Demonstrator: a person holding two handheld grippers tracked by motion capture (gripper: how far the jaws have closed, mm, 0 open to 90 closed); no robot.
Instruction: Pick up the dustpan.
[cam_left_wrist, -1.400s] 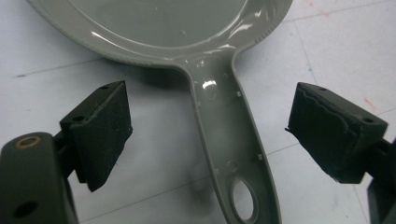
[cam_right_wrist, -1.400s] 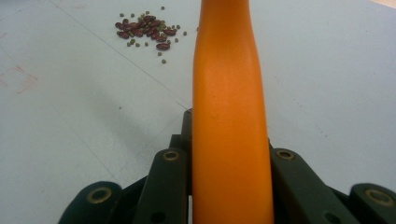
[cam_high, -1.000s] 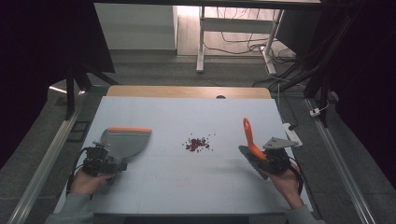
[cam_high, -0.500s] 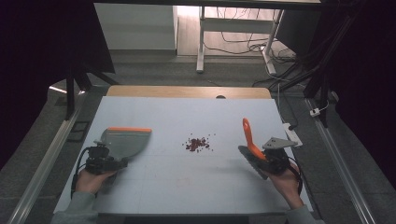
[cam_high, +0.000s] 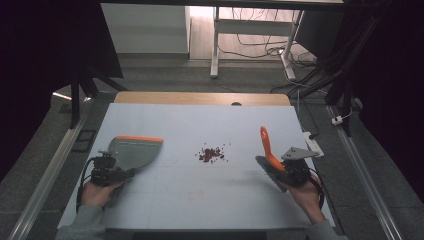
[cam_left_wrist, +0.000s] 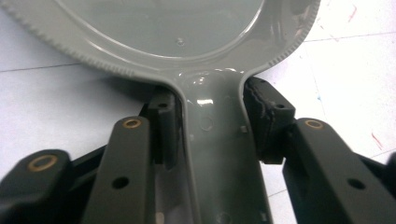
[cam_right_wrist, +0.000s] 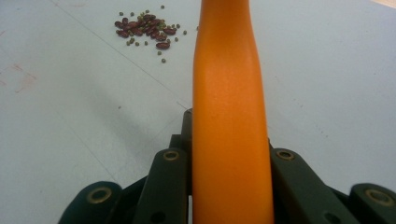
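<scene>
While hidden from above, fingers (cam_left_wrist: 261, 121) clamp the dustpan (cam_left_wrist: 187, 42) handle.

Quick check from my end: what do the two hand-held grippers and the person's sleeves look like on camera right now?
Both are black. The left hand-held gripper has flat linkage arms with brass-coloured pivot pins and dark ribbed pads, and a black cable loops from it. The right hand-held gripper carries a grey three-cornered plate on top, with a black cable curling by the wrist. The sleeves are grey.

Overhead camera faces forward; tongs cameras close above table (cam_high: 200, 125).
</scene>
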